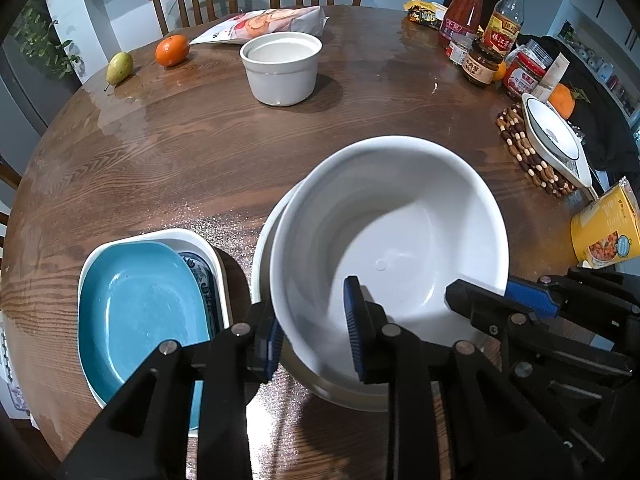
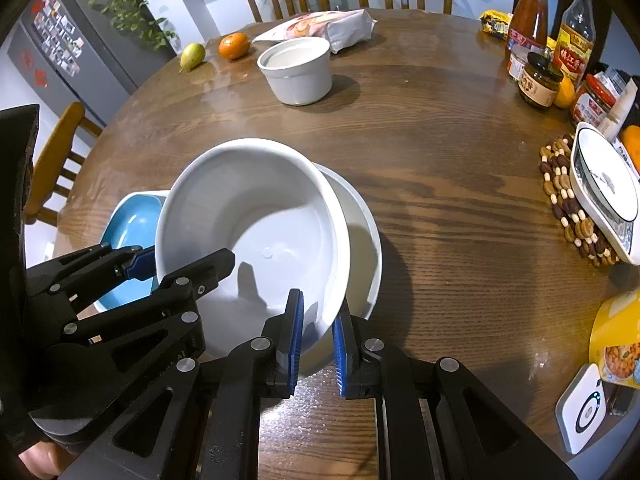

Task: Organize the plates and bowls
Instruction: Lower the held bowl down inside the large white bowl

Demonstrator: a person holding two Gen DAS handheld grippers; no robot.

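Observation:
A large white bowl (image 1: 392, 216) sits tilted inside a wider white bowl (image 2: 362, 236) on the round wooden table (image 1: 200, 152). My left gripper (image 1: 314, 312) straddles the tilted bowl's near-left rim, one blue pad outside and one inside. White shows between the inner pad and the wall, so it is open. My right gripper (image 2: 318, 326) is shut on the same bowl's near-right rim, the wall pinched between its blue pads. To the left, a blue plate (image 1: 140, 304) lies in a white rectangular dish (image 1: 176, 234) over a blue-patterned plate.
A small white pot (image 1: 282, 66) stands at the back, beside an orange (image 1: 172, 50), a pear (image 1: 119, 68) and a snack bag. Bottles and jars (image 1: 480, 40) crowd the back right. A dark-rimmed white dish (image 1: 554, 136) rests on a beaded trivet, with a yellow packet (image 1: 604, 228) nearer.

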